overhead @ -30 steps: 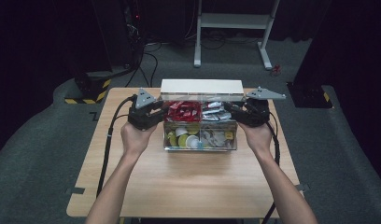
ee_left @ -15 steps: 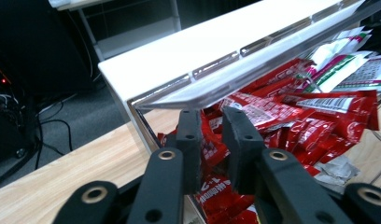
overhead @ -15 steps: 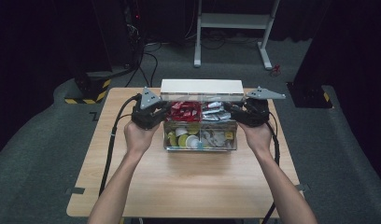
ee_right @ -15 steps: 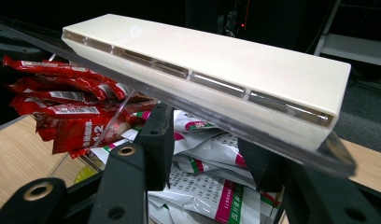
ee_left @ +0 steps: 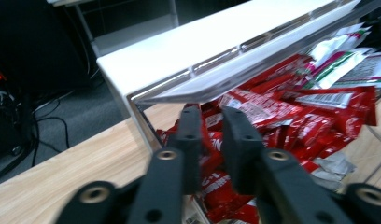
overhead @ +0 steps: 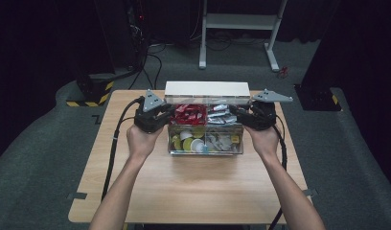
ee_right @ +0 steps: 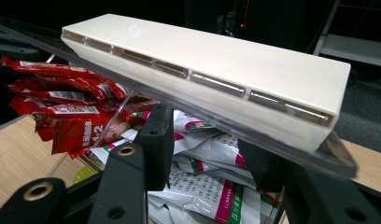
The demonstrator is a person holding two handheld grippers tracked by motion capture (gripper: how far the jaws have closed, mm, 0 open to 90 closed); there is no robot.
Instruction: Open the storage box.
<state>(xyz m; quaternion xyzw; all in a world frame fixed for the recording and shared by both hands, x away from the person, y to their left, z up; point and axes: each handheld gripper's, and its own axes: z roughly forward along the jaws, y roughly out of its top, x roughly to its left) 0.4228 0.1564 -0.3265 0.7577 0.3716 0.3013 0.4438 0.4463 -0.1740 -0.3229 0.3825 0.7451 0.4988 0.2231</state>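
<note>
Dark floor and black stands ring a wooden table, and a clear box of packets sits near its far edge, midway between the side edges. Its lid, white on top with a clear rim, stands raised along the far side of the box, its long axis running side to side. The left gripper sits at the box's left end and the right gripper at its right end, each about equally near its own end of the lid, so the lid lies just above and beyond both sets of jaws.

Left jaws are narrow, nearly together, with nothing clearly between them, pointing over red packets under the lid's rim. Right jaws stand wider, set beneath the lid's edge above white packets; whether they touch it I cannot tell. Both forearms reach straight forward, hands level and mirrored.
</note>
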